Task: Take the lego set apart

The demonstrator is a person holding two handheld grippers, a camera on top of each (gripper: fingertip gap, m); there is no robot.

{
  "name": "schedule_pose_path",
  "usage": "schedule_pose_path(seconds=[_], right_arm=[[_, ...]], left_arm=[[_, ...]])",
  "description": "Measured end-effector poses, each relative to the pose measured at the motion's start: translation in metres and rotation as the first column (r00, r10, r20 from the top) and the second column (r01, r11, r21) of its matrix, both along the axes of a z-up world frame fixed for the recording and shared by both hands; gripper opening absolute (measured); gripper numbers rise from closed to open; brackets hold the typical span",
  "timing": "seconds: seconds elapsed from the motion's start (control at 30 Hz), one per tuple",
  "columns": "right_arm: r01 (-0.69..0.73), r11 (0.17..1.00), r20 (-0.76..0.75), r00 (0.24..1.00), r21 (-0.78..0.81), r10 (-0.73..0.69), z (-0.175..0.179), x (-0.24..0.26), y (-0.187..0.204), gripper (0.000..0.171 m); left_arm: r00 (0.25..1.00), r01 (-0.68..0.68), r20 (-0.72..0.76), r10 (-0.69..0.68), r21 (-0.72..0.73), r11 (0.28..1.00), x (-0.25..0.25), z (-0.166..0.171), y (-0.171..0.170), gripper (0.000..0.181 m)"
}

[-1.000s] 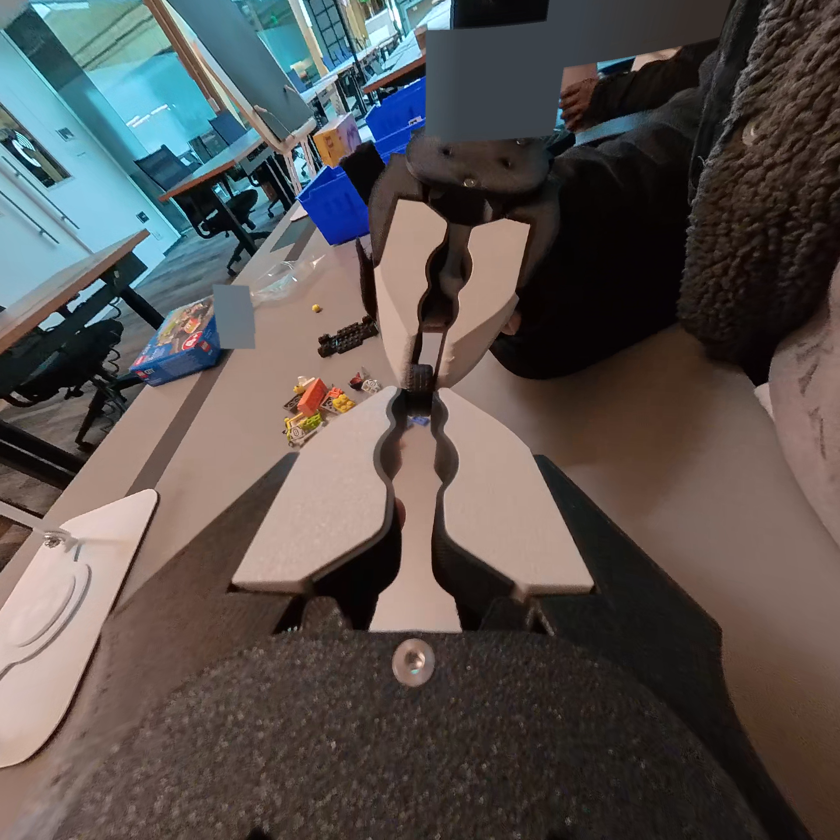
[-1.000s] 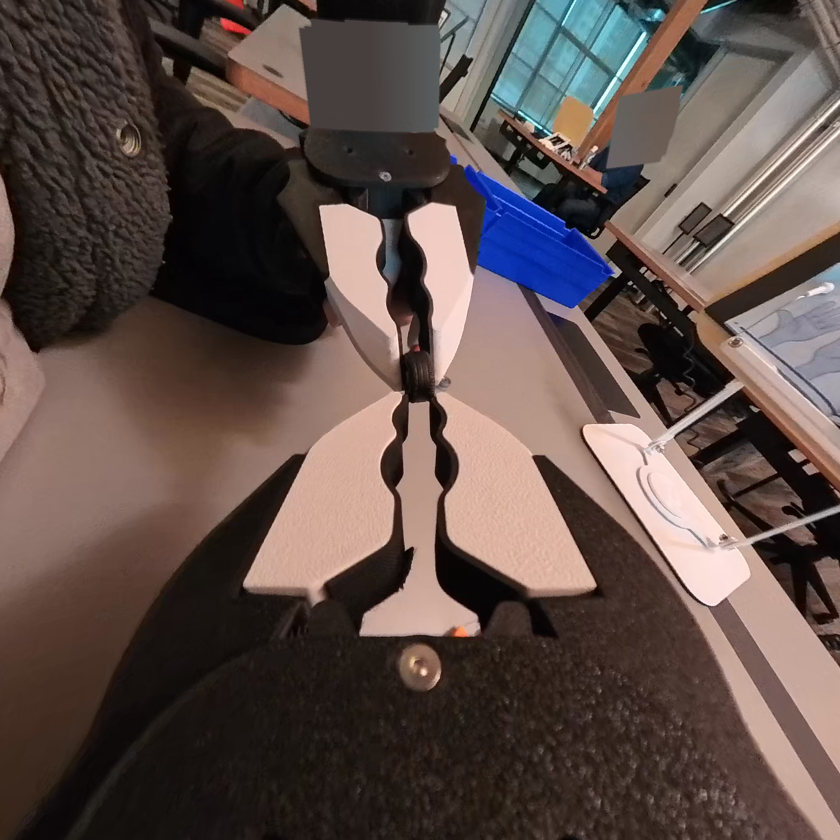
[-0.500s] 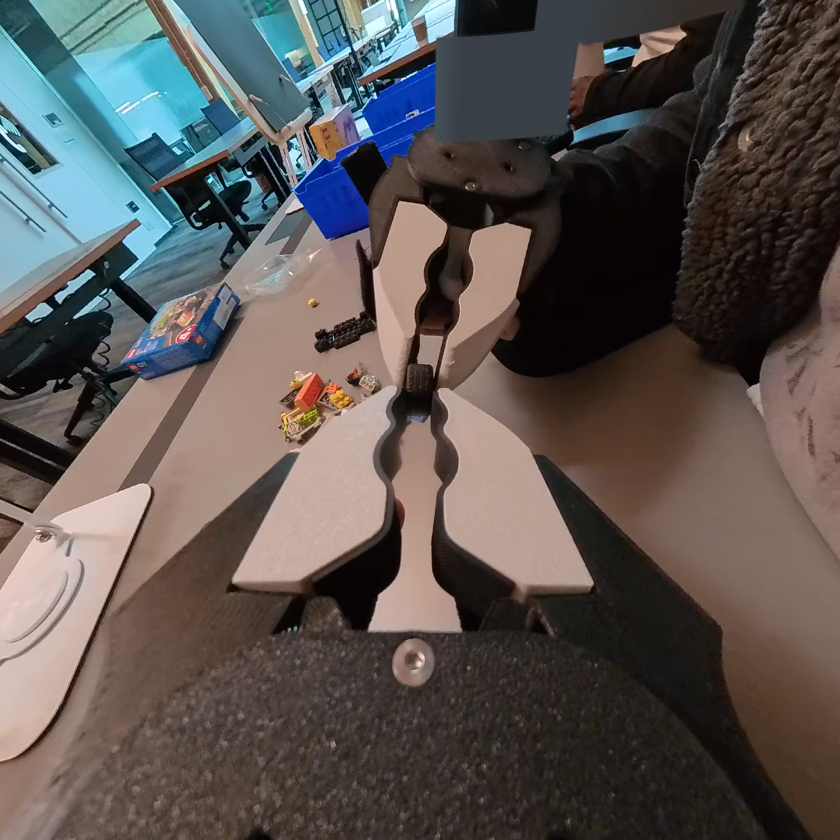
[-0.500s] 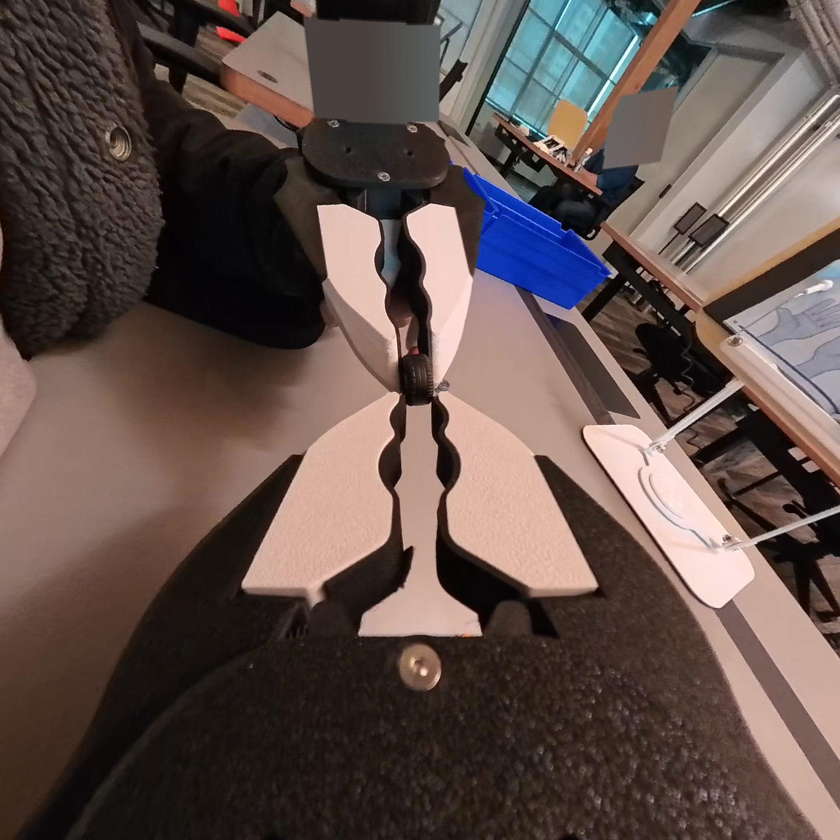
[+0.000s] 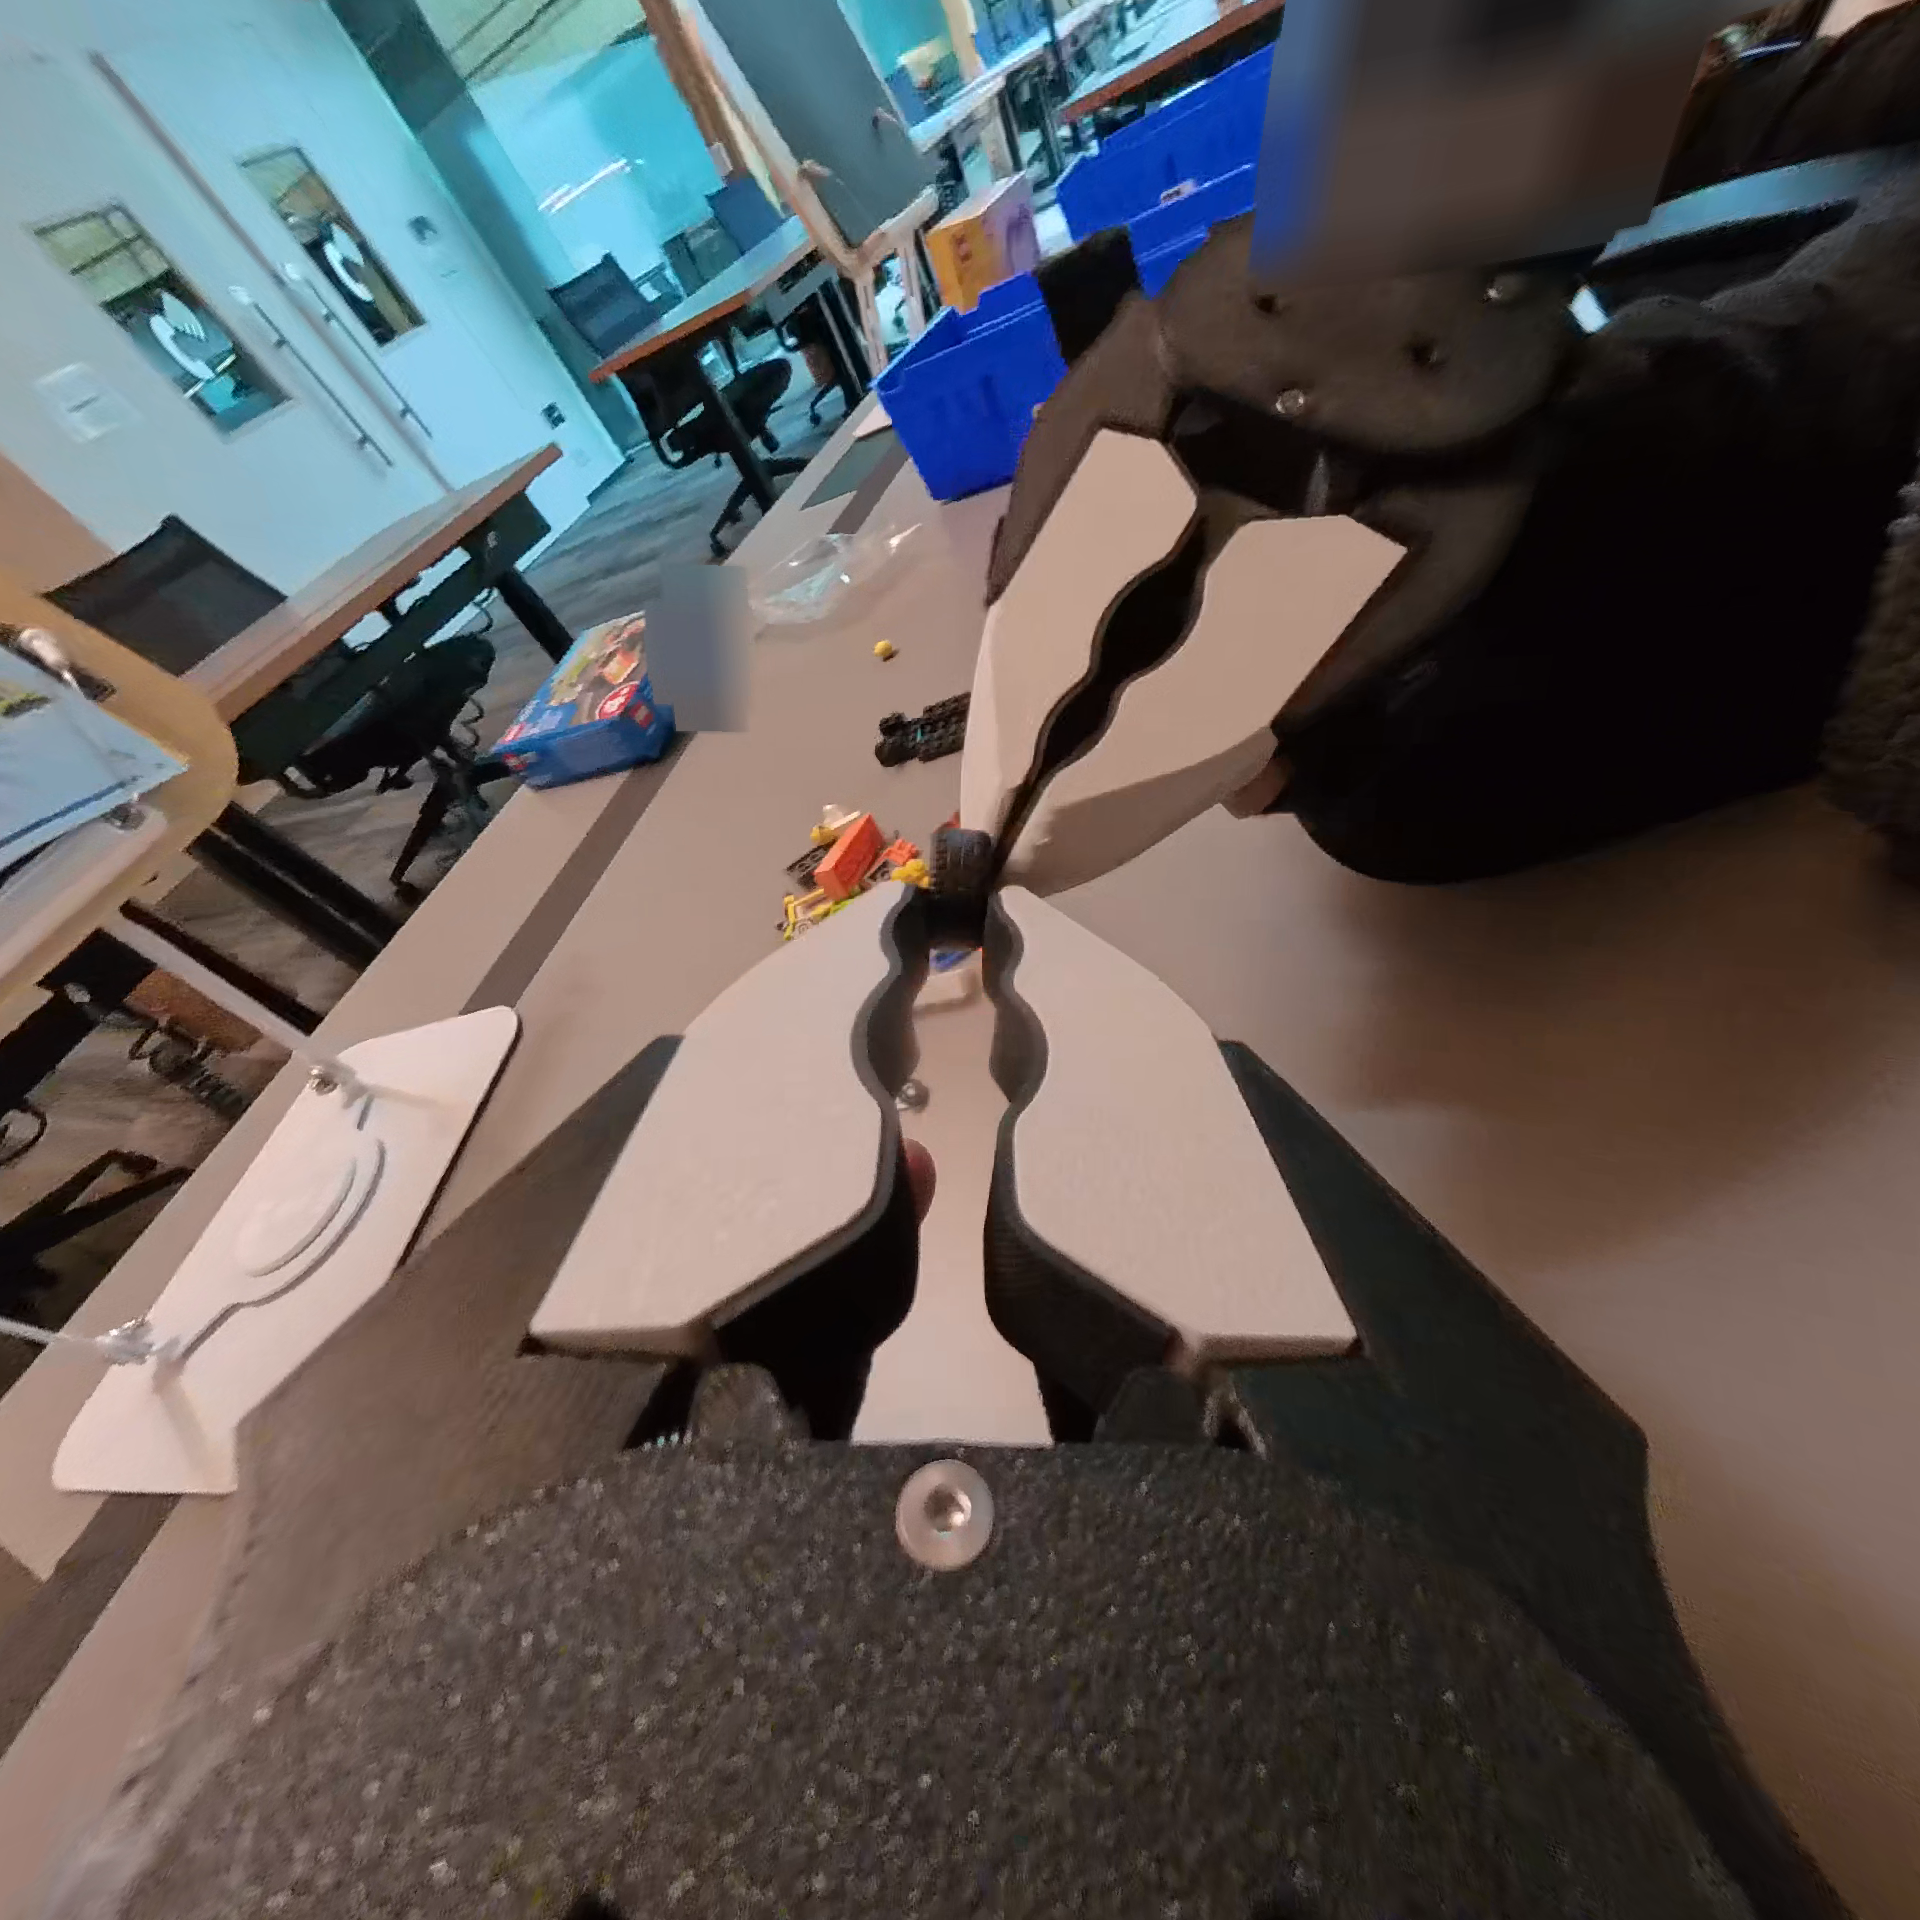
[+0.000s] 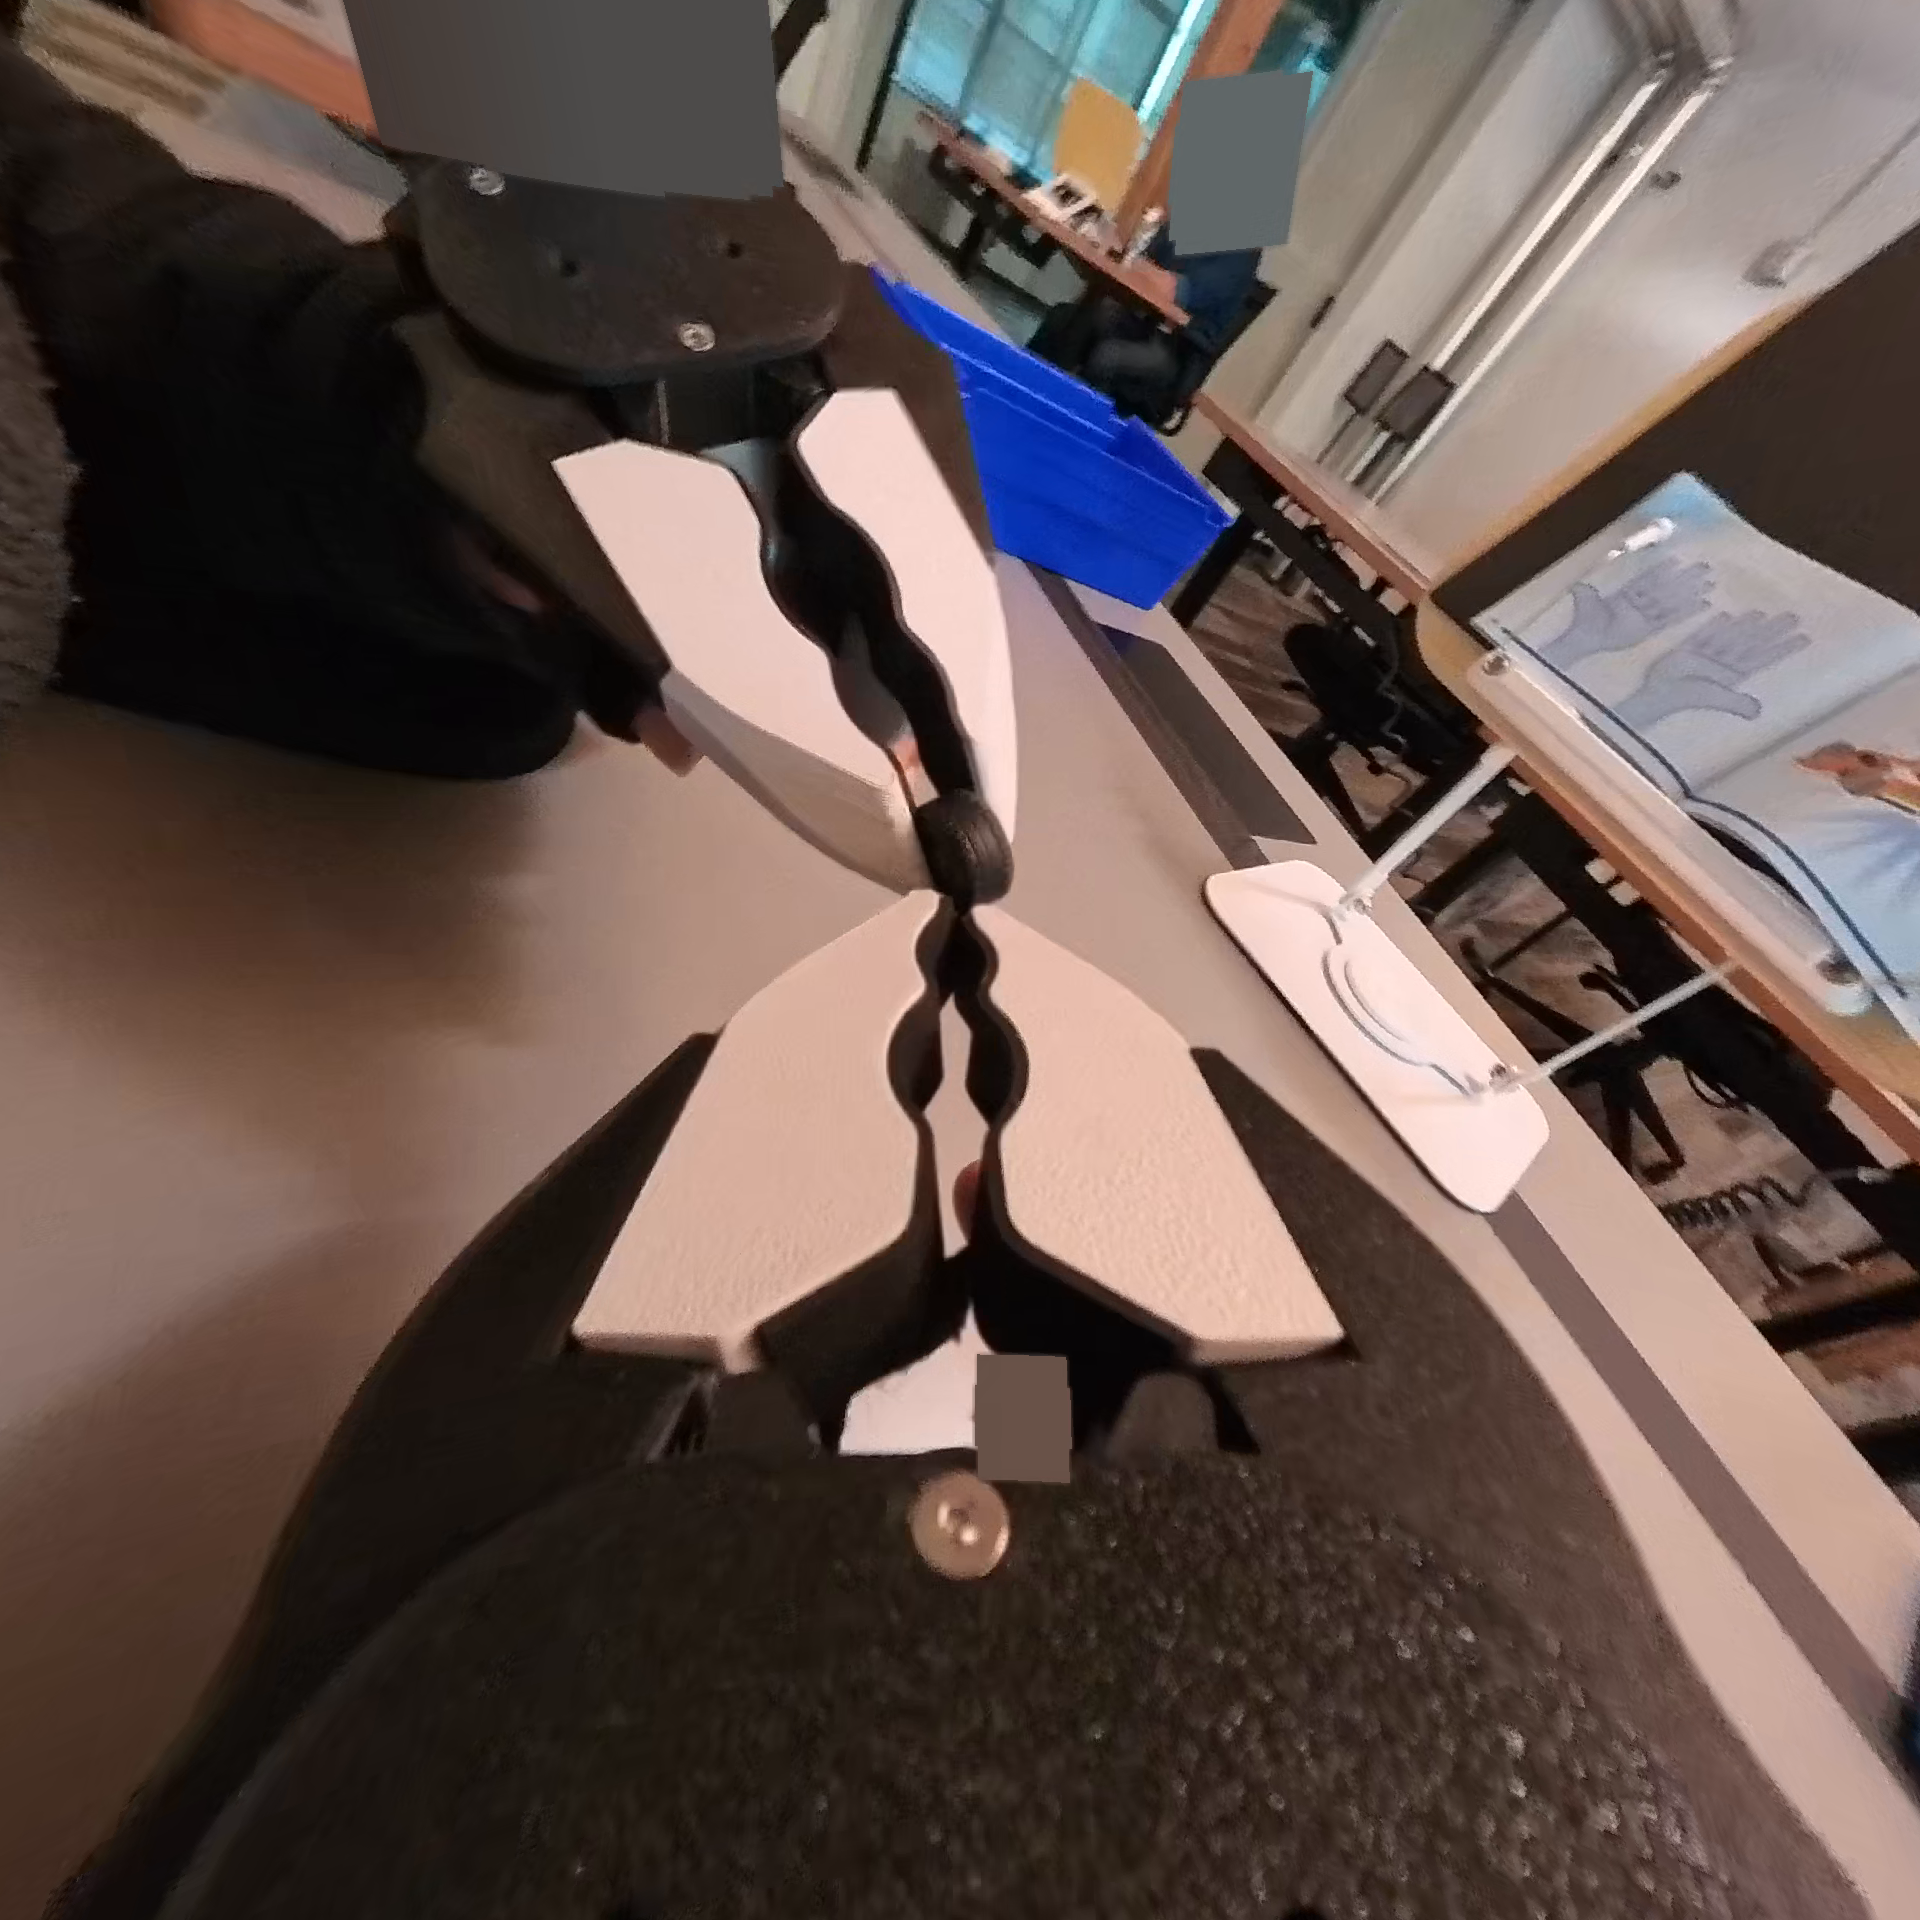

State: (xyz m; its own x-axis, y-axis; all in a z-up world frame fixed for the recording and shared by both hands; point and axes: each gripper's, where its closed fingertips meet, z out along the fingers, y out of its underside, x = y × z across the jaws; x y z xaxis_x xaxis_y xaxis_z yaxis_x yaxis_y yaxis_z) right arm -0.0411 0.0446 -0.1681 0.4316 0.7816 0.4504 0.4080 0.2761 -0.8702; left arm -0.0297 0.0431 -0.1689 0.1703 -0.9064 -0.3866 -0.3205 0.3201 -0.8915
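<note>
My left gripper [image 5: 948,920] is shut on a small black lego wheel [image 5: 961,862] and holds it above the grey table [image 5: 1455,1039]. The right wrist view shows the same wheel [image 6: 968,847] pinched at the tips of the left gripper [image 6: 951,831]. My right gripper [image 6: 954,914] is shut, its pads together just in front of the wheel with nothing visible between them. In the left wrist view its closed tips [image 5: 1006,868] sit against the wheel's side. A small blue and white bit [image 5: 951,961] shows below my left jaws.
A pile of loose lego pieces [image 5: 847,868], a black chassis part [image 5: 925,727], a small yellow piece [image 5: 884,650] and a blue box [image 5: 587,717] lie farther left. Blue bins [image 6: 1081,488] stand at the back. A white stand base [image 6: 1371,1029] sits near the table edge. A person's dark sleeve [image 5: 1558,675] is on the right. Both grippers' tips are close together, under 4 cm apart.
Both grippers have tilted. My right gripper's pads, earlier apart at the wheel, have come together and no longer grip it. The wheel stays in my left gripper.
</note>
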Motion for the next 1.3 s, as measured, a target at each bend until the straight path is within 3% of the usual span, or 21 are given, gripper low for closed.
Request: schedule_pose_path(seconds=[0.1, 0.27, 0.43, 0.8, 1.3], right_arm=[[0.040, 0.999, -0.003, 0.999, -0.006, -0.040, -0.003, 0.001, 0.005, 0.000], [0.013, 1.000, 0.003, 1.000, 0.007, -0.013, -0.006, 0.001, 0.007, 0.000], [-0.066, 0.998, -0.022, 0.998, -0.024, 0.065, -0.002, 0.003, 0.000, 0.014], [-0.151, 0.988, 0.099, 0.984, 0.011, 0.149, -0.009, 0.000, -0.006, 0.011], [-0.227, 0.973, -0.046, 0.973, -0.047, 0.225, 0.002, -0.001, -0.016, 0.011]], left_arm=[[0.999, -0.049, -0.009, 0.049, 0.040, 0.998, 0.001, -0.002, 0.005, 0.011], [1.000, -0.006, 0.001, 0.006, 0.003, 1.000, -0.001, -0.001, 0.004, 0.011], [0.999, 0.044, -0.021, -0.044, -0.007, 0.999, 0.001, -0.004, -0.003, 0.011], [0.992, 0.095, -0.078, -0.098, -0.041, 0.995, 0.001, -0.012, -0.011, 0.011], [0.977, 0.212, 0.037, -0.210, -0.241, 0.947, -0.001, -0.004, -0.022, 0.011]])
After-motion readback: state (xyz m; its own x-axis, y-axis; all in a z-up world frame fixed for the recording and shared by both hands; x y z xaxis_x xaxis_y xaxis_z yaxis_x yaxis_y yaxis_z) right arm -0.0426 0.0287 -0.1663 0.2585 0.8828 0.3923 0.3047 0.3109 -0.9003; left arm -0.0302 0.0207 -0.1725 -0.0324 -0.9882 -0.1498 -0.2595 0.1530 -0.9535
